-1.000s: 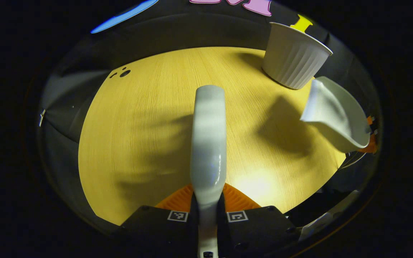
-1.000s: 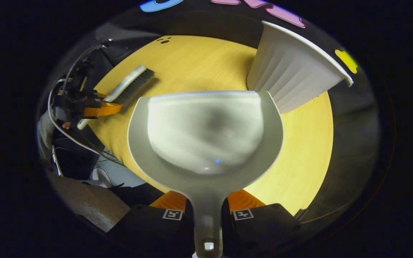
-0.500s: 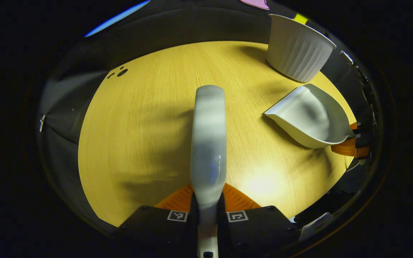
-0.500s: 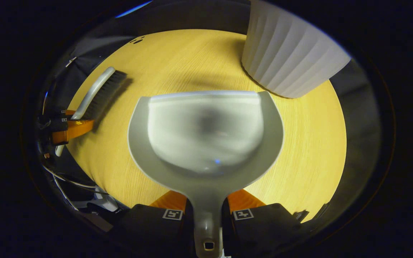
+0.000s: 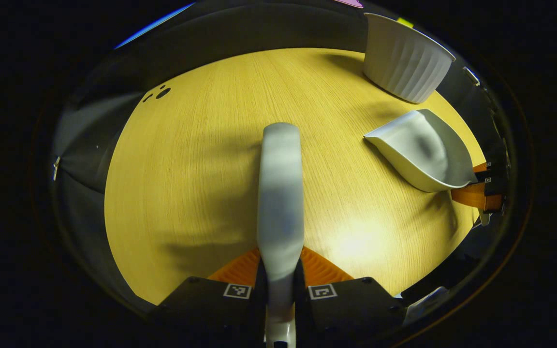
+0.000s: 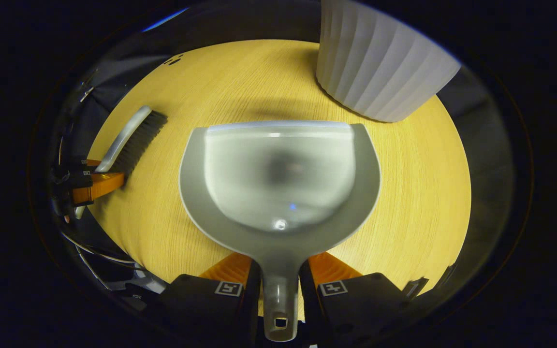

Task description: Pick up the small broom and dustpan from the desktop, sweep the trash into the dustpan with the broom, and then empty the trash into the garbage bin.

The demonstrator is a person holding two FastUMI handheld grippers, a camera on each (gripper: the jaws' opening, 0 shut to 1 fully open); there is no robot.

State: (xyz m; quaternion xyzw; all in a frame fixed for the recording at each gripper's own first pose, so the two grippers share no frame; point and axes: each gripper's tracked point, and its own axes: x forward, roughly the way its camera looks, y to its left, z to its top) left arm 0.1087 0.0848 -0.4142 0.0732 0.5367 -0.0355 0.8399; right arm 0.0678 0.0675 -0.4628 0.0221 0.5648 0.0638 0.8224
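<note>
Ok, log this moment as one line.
left tool: shut on broom | right tool: shut on dustpan | dustpan: looks empty | bin: upright on desk

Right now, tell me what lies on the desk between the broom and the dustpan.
Nothing: in the right gripper view, bare desktop separates the broom from the dustpan.

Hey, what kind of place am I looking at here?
Probably a staged tabletop booth, not a lived-in room: a bare wooden desktop, dark cloth behind it, and a white ribbed bin beside a dustpan.
</note>
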